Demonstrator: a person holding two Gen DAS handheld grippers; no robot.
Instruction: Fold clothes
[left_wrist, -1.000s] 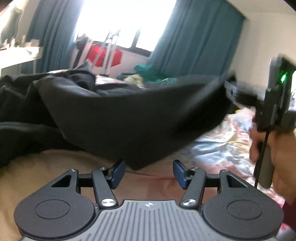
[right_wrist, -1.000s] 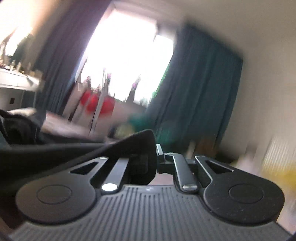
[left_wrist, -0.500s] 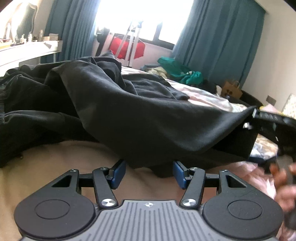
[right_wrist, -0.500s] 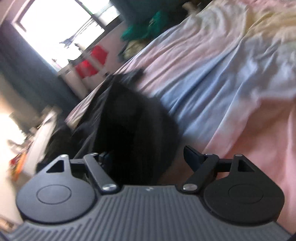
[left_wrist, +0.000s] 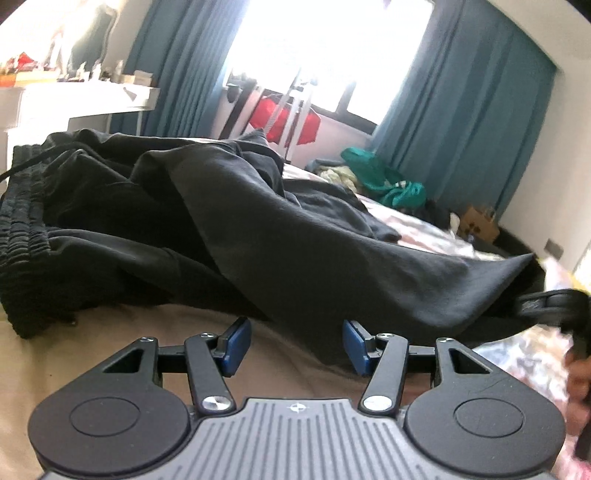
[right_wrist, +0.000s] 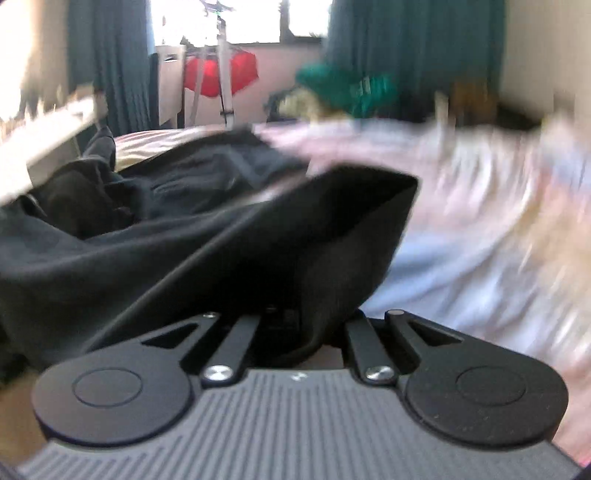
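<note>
Lying across the bed (left_wrist: 110, 354), the black garment (left_wrist: 280, 236) forms a rumpled heap, with a ribbed, gathered band at its left end and a flatter panel stretched toward the right. The near hem of that panel runs just beyond the left gripper (left_wrist: 293, 345), whose blue-padded fingers (left_wrist: 234, 345) stand apart with nothing between them. Bare tan bedding shows between the pads and to the left of the gripper, giving free room on that side.

At the far right of the left wrist view, a corner of the panel is lifted off the bedding and meets the right gripper (left_wrist: 543, 301), seen only in part. A hand (left_wrist: 576, 384) below it is cut off by the frame edge and blurred.

In the right wrist view, the right gripper (right_wrist: 303, 325) has its fingers drawn together on a fold of the black garment (right_wrist: 236, 236). The cloth drapes over the fingertips and hides them entirely. To the right of the raised fold, pale pink and blue bed linen (right_wrist: 480, 229) lies uncovered, though heavy blur removes its detail.

Background items are a red object (left_wrist: 284, 122) on a stand by the window, teal curtains (left_wrist: 461, 122), a green cloth pile (left_wrist: 384, 182) and a brown box (left_wrist: 480, 221), contents not visible.
</note>
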